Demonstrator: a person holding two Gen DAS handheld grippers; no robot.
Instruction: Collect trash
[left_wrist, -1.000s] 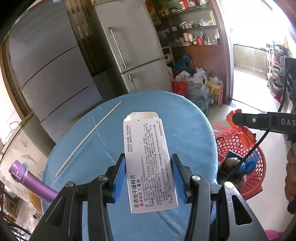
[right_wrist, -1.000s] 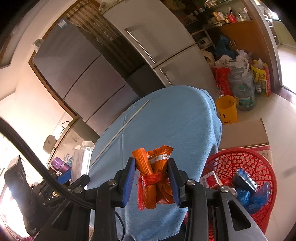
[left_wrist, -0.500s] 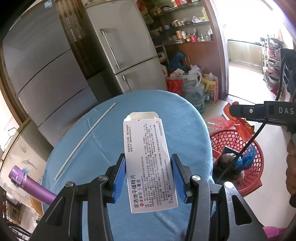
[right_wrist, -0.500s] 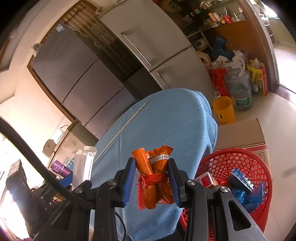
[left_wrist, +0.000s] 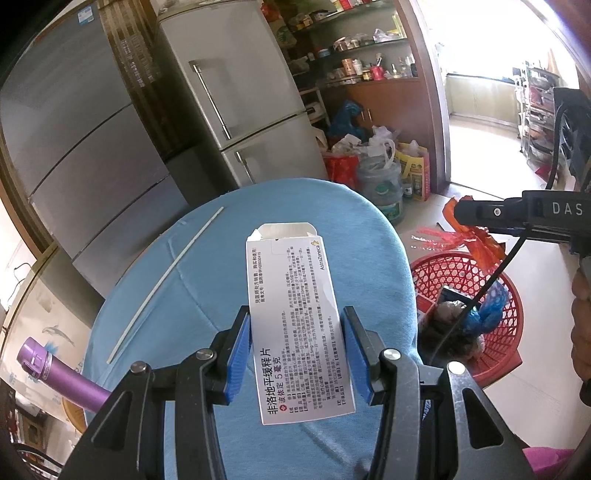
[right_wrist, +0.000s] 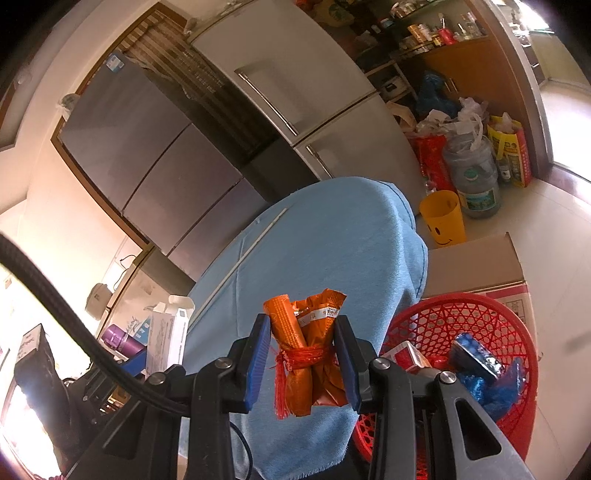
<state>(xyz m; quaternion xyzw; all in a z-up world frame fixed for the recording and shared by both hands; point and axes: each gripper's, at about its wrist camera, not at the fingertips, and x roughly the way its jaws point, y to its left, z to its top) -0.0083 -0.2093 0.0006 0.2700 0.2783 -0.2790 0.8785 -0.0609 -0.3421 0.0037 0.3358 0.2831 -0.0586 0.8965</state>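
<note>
Left wrist view: the left claw (left_wrist: 297, 356) is closed on a white carton (left_wrist: 295, 317), its blue pads pressing the 2 long sides of the lower half, so the box stands out above the blue-covered desk (left_wrist: 207, 288). The top flap is open and the box looks empty, so I judge it light and easy to crush; a hold across the narrow sides near the middle suits it, with only gentle pressure. A thin white stick (left_wrist: 166, 280) lies on the cloth to the left, well apart from the carton. The red basket (left_wrist: 476, 295) sits on the floor to the right, already holding scraps, and the right claw's black body reaches in above it. Right wrist view: the right claw (right_wrist: 304, 360) is nearly shut on an orange bundle (right_wrist: 308, 350) of wrappers tied round the waist with red string, gripped at about that tie. It looks soft, light and crinkly, likely slippery, so the tied waist is the safest place to pinch. The basket (right_wrist: 458, 317) lies just below and to the right.
</note>
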